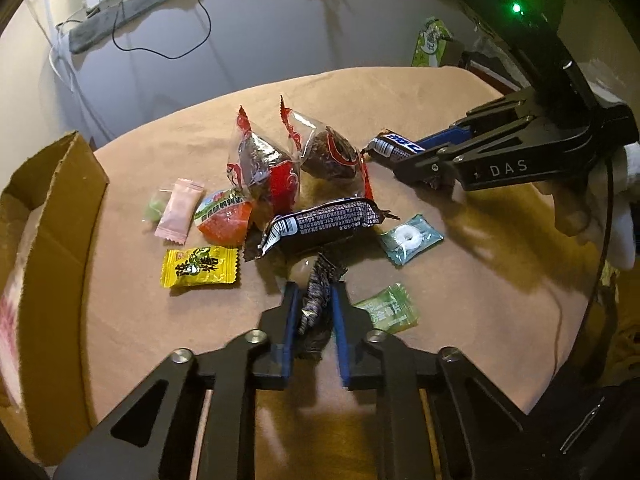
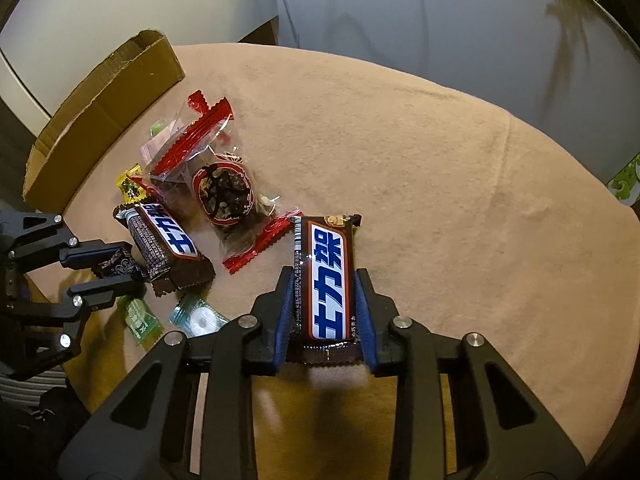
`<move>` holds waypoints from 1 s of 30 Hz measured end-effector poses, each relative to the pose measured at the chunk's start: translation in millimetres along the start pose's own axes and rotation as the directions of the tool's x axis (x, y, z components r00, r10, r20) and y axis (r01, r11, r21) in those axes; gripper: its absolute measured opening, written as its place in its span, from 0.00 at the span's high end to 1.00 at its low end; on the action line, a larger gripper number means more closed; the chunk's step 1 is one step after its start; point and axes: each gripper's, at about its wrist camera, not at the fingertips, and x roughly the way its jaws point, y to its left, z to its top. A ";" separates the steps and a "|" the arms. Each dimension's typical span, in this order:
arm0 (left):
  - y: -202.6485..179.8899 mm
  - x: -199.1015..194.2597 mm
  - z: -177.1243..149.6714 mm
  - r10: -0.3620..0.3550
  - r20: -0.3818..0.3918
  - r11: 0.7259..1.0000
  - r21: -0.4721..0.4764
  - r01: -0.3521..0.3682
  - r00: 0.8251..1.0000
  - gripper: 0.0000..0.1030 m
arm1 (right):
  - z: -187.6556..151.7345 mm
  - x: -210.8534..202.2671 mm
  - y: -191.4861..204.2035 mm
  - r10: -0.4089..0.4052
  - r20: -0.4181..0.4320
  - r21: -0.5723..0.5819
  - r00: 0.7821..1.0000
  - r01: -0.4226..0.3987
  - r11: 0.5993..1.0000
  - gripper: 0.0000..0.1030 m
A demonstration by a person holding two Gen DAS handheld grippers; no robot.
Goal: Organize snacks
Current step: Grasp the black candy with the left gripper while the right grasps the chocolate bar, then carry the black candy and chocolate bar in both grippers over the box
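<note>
The left gripper [image 1: 314, 312] is clenched on the twisted end of a small dark candy wrapper [image 1: 316, 300] lying on the tan cloth [image 1: 400, 92]. The right gripper [image 2: 325, 308] grasps a brown chocolate bar [image 2: 325, 276] between its blue pads [image 2: 366, 312]. Only the left wrist view shows the pink sachet [image 1: 178, 212] and jelly cup [image 1: 224, 216]; the cardboard box [image 2: 108, 104] sits beside the pile.
</note>
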 end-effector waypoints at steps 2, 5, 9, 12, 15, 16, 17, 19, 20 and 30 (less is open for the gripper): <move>0.9 -1.9 -1.8 -0.008 0.002 1.000 -0.006 0.008 1.000 0.89 | -1.0 -1.3 -1.8 0.003 0.001 0.012 1.000 -0.003 1.000 0.71; 3.1 -4.1 -4.9 -0.019 0.008 1.000 -0.023 0.019 1.000 0.91 | -2.8 -4.1 -4.1 0.006 0.005 0.024 1.000 -0.006 1.000 0.71; 8.5 -11.5 -8.7 -0.030 0.027 0.998 -0.045 0.031 0.999 0.91 | -6.5 -11.0 -7.5 0.004 0.016 0.041 1.000 -0.005 0.999 0.71; 14.8 -16.4 -11.5 -0.037 0.039 0.997 -0.073 0.040 0.999 0.91 | -7.7 -18.1 -8.9 -0.001 0.029 0.049 1.000 -0.001 0.999 0.71; 21.3 -24.5 -12.9 -0.039 0.058 0.995 -0.092 0.045 0.998 0.91 | -7.8 -27.0 -8.8 0.001 0.048 0.061 0.999 -0.004 0.998 0.71; 24.2 -28.4 -13.2 -0.039 0.067 0.994 -0.101 0.046 0.997 0.91 | -7.1 -30.5 -7.6 0.005 0.055 0.062 0.998 -0.008 0.998 0.71; 28.4 -32.3 -14.0 -0.039 0.074 0.993 -0.109 0.047 0.997 0.91 | -8.0 -34.1 -7.0 0.007 0.062 0.060 0.998 -0.011 0.998 0.71; 34.4 -39.2 -15.7 -0.033 0.087 0.992 -0.119 0.044 0.996 0.91 | -4.6 -41.4 -1.5 0.010 0.078 0.048 0.997 -0.014 0.999 0.71; 37.7 -43.2 -16.3 -0.025 0.096 0.991 -0.125 0.037 0.995 0.91 | -2.4 -44.3 1.0 0.012 0.083 0.042 0.996 -0.015 0.999 0.71; 84.7 -81.7 -20.2 0.069 0.168 0.977 -0.210 -0.032 0.983 0.91 | 36.3 -61.4 51.5 0.068 0.133 -0.052 0.989 -0.062 0.997 0.71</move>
